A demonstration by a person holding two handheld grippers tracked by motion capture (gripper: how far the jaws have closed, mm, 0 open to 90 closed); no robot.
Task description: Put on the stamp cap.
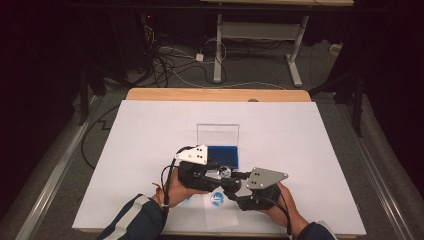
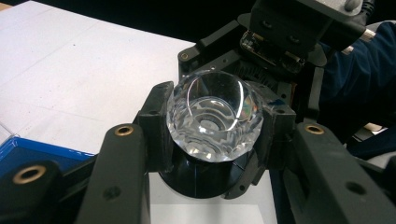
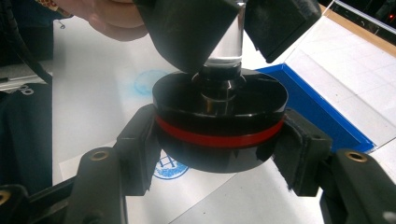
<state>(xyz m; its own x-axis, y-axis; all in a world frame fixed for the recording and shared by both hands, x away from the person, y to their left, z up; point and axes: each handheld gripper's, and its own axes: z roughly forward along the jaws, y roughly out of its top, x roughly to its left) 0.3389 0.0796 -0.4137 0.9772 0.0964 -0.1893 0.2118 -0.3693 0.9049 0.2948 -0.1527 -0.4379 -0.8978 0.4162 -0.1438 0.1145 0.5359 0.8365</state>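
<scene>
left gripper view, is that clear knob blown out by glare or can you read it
Left gripper view: the clear knob is sharp, with bright streaks on its facets but not washed out. High view: dim, dark surroundings, knob tiny. Right gripper view: the black stamp base glossy, faint reflections.

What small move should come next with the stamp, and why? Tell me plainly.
Probably lower the stamp onto bare paper. Left gripper clamps its clear knob, right gripper clamps its black base; it hangs above the sheet, with a blue print already below and the blue ink pad open nearby.
</scene>
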